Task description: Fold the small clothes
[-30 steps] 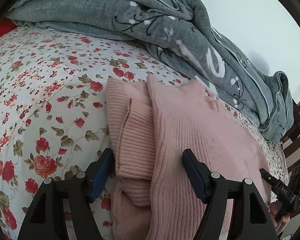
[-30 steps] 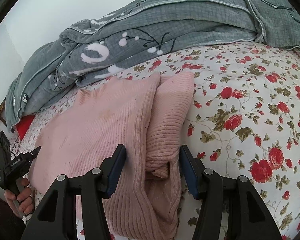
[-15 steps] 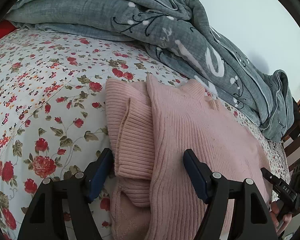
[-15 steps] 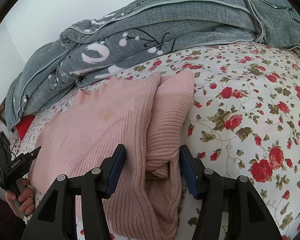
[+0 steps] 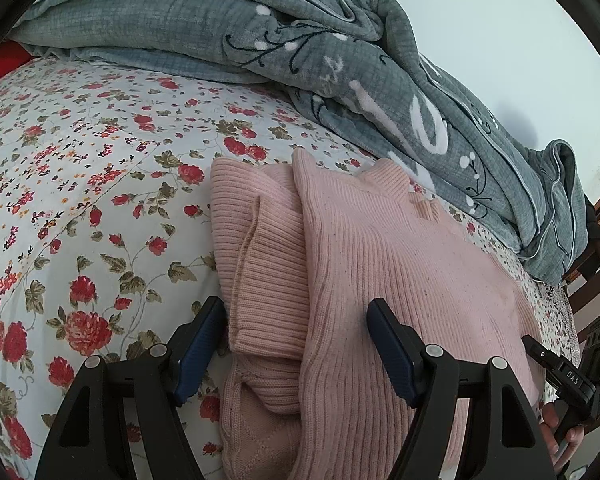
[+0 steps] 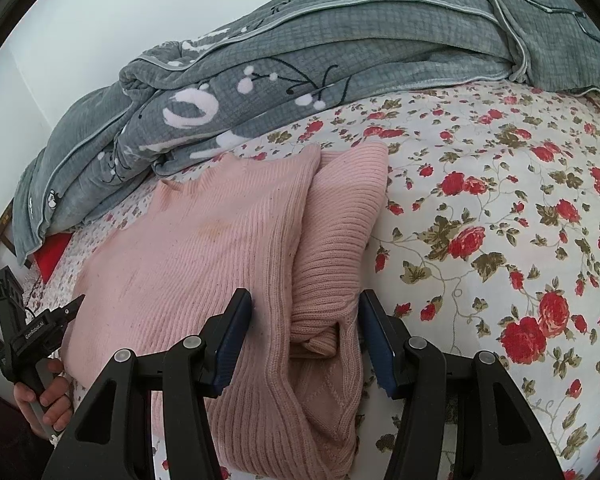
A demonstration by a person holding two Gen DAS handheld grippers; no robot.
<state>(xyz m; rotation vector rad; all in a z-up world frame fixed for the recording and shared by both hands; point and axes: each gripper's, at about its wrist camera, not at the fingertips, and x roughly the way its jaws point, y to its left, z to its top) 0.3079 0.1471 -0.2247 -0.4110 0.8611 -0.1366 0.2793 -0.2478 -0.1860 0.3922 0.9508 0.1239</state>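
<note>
A pink ribbed sweater (image 5: 400, 280) lies on the floral bedsheet (image 5: 80, 184), both sleeves folded in along its sides. My left gripper (image 5: 296, 340) is open, its blue pads straddling the sweater's left folded sleeve (image 5: 268, 272) near the hem. My right gripper (image 6: 306, 332) is open, its pads straddling the right folded sleeve (image 6: 332, 248) of the sweater (image 6: 204, 264). Each gripper shows at the edge of the other's view, the right one (image 5: 560, 372) and the left one (image 6: 32, 328), held in a hand.
A crumpled grey quilt (image 5: 300, 48) lies along the far side of the bed, just behind the sweater's collar; it also shows in the right wrist view (image 6: 300, 52). A wooden bed frame (image 5: 596, 272) stands at the right edge. A red item (image 6: 52, 256) peeks out under the quilt.
Both grippers have stayed open and nearly still; the left view has shifted very slightly. The sweater has not moved.
</note>
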